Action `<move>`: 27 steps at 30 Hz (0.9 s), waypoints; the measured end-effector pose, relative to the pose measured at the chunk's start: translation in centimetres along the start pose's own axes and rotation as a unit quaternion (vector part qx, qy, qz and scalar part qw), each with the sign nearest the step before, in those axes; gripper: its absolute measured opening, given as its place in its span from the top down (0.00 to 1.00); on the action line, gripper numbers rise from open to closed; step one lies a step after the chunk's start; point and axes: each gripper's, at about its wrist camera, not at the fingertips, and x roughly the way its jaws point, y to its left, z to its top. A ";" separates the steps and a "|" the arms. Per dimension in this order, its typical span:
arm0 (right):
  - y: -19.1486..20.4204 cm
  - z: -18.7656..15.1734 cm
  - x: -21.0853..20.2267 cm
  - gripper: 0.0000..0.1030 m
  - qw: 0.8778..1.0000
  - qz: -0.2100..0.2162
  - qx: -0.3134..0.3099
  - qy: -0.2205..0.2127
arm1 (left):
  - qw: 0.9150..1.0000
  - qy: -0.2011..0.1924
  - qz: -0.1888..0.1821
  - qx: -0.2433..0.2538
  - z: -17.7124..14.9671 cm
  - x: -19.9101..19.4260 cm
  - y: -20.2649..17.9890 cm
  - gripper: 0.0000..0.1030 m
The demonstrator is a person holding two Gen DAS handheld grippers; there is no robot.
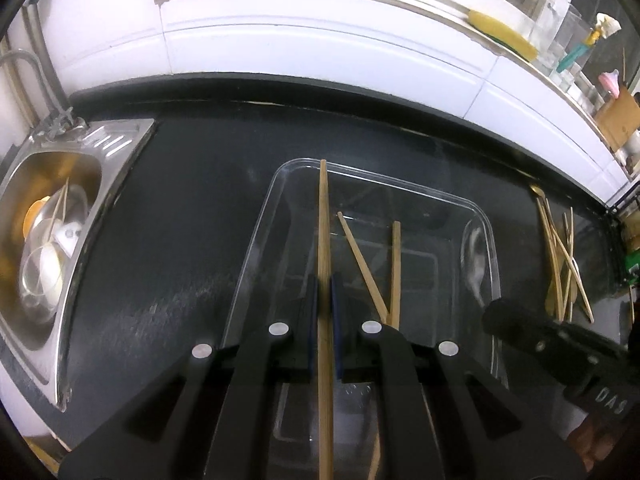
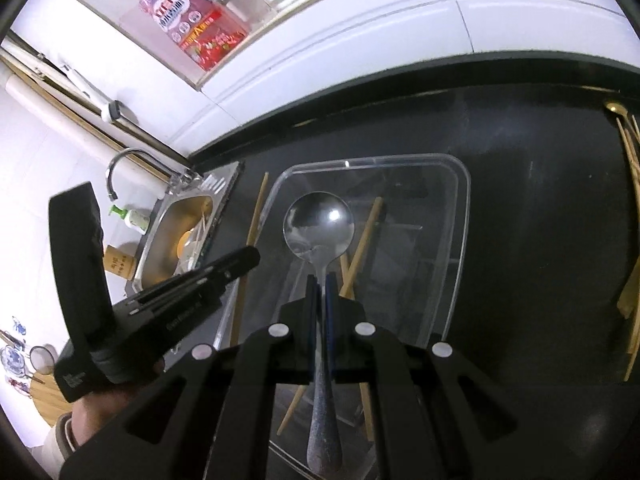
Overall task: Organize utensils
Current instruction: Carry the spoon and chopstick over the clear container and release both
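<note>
A clear plastic tray [image 1: 490,240] sits on the black counter with two wooden chopsticks [image 1: 394,268] lying in it. My left gripper [image 1: 324,284] is shut on a long wooden chopstick [image 1: 323,208], held over the tray's left part. In the right wrist view my right gripper [image 2: 320,286] is shut on the neck of a metal spoon [image 2: 319,224], whose bowl hangs over the same tray [image 2: 460,216]. The left gripper [image 2: 244,260] shows at the left there, with its chopstick [image 2: 258,208] along the tray's left rim. The spoon's bowl [image 1: 474,256] appears at the tray's right side.
A loose pile of chopsticks and a gold spoon [image 1: 560,256] lies on the counter right of the tray. A steel sink [image 1: 60,220] with dishes is at the left. White tiled wall and a ledge with a yellow sponge [image 1: 502,34] run behind.
</note>
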 end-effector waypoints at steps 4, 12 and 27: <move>-0.2 -0.1 0.4 0.95 1.000 -0.007 0.001 0.003 | 1.000 0.003 -0.007 -0.005 0.1 0.6 0.3 0.95; -1.1 0.1 0.2 0.96 1.000 -0.020 0.007 -0.005 | 1.000 0.009 -0.012 0.003 0.3 1.4 0.1 0.95; -0.1 -1.1 -1.6 0.07 0.994 -0.073 -0.082 -0.023 | 0.999 -0.035 -0.007 -0.037 2.7 -1.5 1.0 0.06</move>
